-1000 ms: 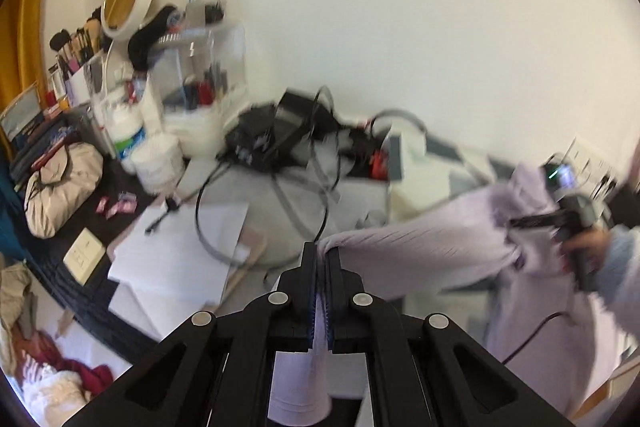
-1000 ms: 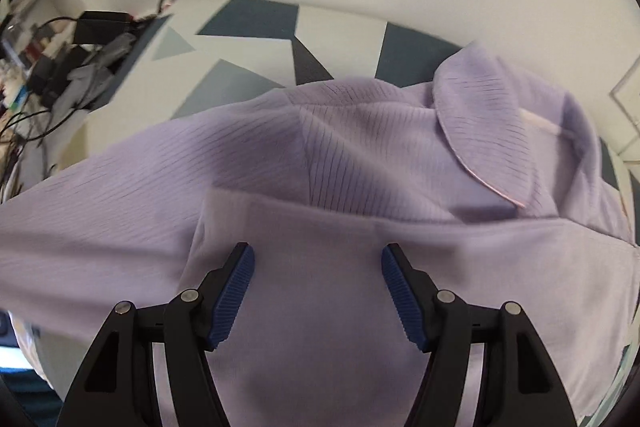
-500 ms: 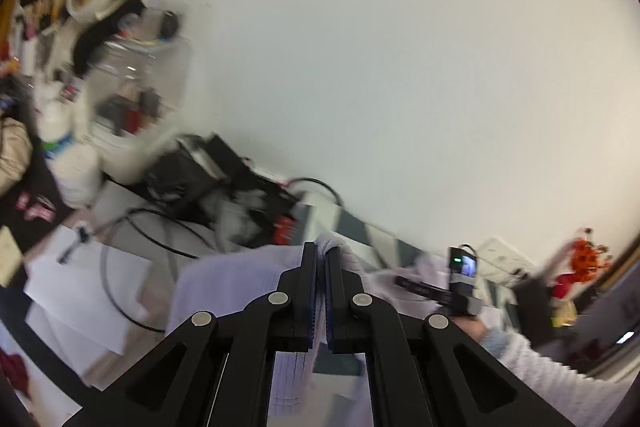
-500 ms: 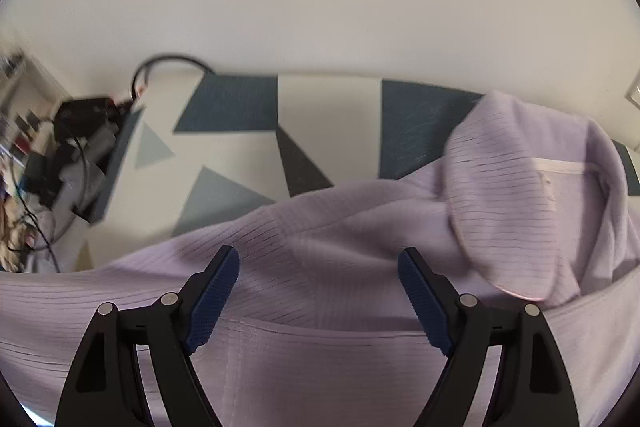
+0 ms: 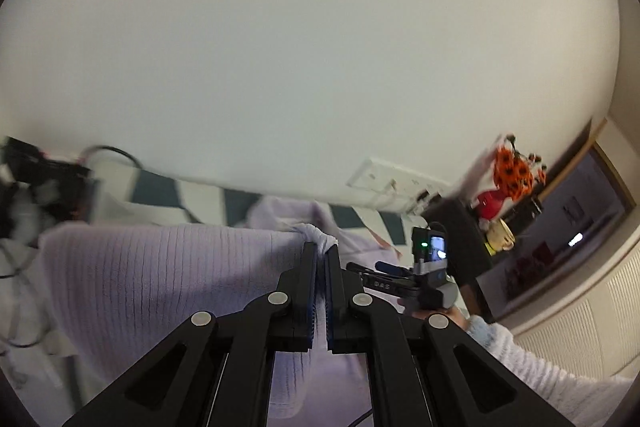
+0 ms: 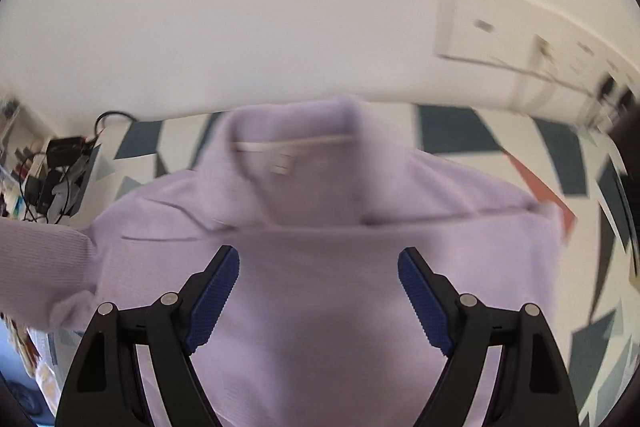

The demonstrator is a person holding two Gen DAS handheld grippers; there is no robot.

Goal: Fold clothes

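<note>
While the lilac ribbed sweater [image 6: 320,227] lies spread over the patterned surface [image 6: 460,135], its collar toward the wall, one part of it is lifted off to the left, and I see that part in the left wrist view as a ribbed panel [image 5: 160,287] running up to my left tongs [image 5: 321,255]. Those tongs are pressed together on a bunched bit of the fabric edge, with a small tuft poking out above the tips. My right tongs [image 6: 319,267] stand wide apart above the body of the sweater, with nothing between the two blue pads [image 6: 216,287]; I cannot tell whether they touch the cloth. The lower hem is cut off by the frame, and the collar label is too blurred to read. From the left camera I count one other handheld unit [image 5: 416,279], held by a hand in a fuzzy pale sleeve [image 5: 520,367]. One white wall socket plate [image 6: 500,27] sits above the surface, smeared by motion. A tangle of black cables and boxes [image 6: 56,167] sits at the far left; their number is unclear.
</note>
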